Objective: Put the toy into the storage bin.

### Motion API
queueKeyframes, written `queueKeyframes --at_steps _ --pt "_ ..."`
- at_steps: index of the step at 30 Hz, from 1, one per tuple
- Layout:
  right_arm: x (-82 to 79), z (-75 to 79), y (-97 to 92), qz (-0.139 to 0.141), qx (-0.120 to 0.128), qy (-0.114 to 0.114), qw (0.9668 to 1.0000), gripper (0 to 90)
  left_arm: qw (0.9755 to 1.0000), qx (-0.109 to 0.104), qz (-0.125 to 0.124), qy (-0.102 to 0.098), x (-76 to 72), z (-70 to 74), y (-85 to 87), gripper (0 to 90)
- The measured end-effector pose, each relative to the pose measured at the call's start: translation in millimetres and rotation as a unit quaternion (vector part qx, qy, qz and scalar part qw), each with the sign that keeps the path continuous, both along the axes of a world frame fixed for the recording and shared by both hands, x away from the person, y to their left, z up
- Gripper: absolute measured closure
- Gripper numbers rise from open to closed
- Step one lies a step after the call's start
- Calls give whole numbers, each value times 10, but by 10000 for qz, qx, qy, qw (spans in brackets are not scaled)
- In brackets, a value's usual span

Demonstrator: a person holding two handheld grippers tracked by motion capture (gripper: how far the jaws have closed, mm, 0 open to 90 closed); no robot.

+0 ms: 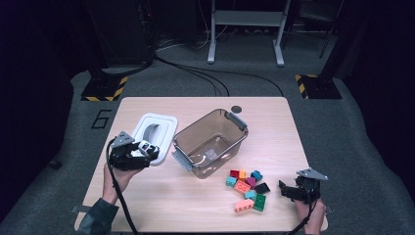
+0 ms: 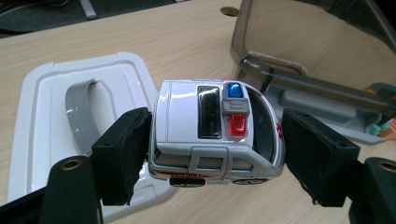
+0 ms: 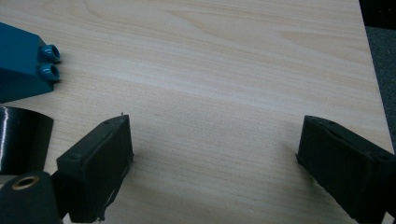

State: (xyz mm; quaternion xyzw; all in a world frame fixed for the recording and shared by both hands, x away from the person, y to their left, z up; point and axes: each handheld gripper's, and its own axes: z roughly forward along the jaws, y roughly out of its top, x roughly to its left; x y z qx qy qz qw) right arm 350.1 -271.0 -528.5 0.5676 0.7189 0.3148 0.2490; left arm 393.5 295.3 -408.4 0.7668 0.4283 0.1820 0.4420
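Toy ambulance point(image 2: 217, 133), one in number, is gripped between the two black pads of the left gripper point(image 1: 145, 150), one pad against each end of the small white body. It is held clear of the table point(image 1: 205, 105), above the near edge of the single white lid point(image 1: 155, 128), which lies flat at the table's left with its grey handle strip uppermost. On the ambulance roof one blue light and one red light are seen in the left gripper view.

Just right of the lid one smoky clear bin point(image 1: 211, 142) is set at a slant, with two grey latches, one at each short end.

Near the bin's front corner a loose cluster of toy bricks point(image 1: 247, 188) is spread on the wood: about ten are counted in the high view, in red, orange, teal, blue, magenta, black, pink and green; the exact number cannot be told.

Right of the bricks the right gripper point(image 1: 284, 190) is held low over the table, its jaws standing wide apart with only bare wood between them. Two bricks are seen at the left edge of the right gripper view, one blue point(image 3: 21, 60) and one black point(image 3: 21, 137).
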Motion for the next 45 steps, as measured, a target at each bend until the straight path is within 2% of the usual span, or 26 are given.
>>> queueKeyframes --at_steps 4,13,22,28,33,45 --pt "0 0 0 -1 0 1 10000 92 9999 61 -141 -59 31 96 -89 259" --pt "0 0 0 -1 1 1 10000 92 9989 60 -444 -122 105 255 -281 258" --pt "0 0 0 -1 1 0 10000 92 9967 94 -809 -35 180 322 -560 258" --pt "0 0 0 -1 2 2 10000 92 9953 22 -971 20 193 312 -742 258" --pt "0 0 -1 0 2 0 10000 93 9938 45 -1108 62 198 268 -892 258" --pt "0 0 -1 0 2 1 10000 93 9905 77 -1357 231 216 167 -1130 258"
